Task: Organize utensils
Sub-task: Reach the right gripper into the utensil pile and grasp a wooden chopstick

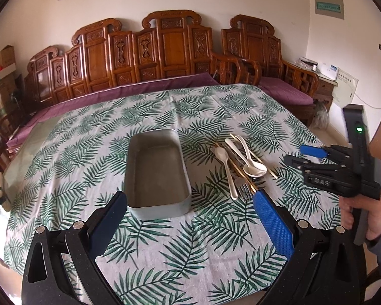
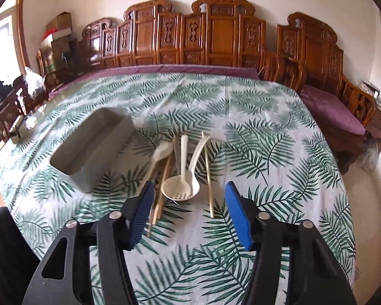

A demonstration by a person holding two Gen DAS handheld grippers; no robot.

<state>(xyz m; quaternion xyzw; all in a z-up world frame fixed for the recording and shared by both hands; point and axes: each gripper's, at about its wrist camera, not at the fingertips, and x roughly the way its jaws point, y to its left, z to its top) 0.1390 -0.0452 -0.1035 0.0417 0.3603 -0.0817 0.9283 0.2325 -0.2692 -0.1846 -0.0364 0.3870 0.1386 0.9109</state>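
Note:
A grey rectangular tray (image 1: 158, 204) stands empty on the leaf-print tablecloth; it also shows in the right wrist view (image 2: 89, 175). Right of it lies a pile of utensils (image 1: 241, 164): cream plastic spoons, a cream fork and gold chopsticks, seen in the right wrist view as spoons (image 2: 183, 185) and a chopstick (image 2: 208, 178). My left gripper (image 1: 190, 203) is open and empty, hovering before the tray's near end. My right gripper (image 2: 189, 193) is open and empty, just short of the pile; it also shows in the left wrist view (image 1: 296, 153).
The table (image 1: 165, 267) is covered by the leaf-print cloth. Carved wooden benches with purple cushions (image 1: 165, 50) line the far side and right. Boxes (image 2: 58, 33) and chairs stand at the left. A person's hand (image 1: 373, 218) holds the right gripper.

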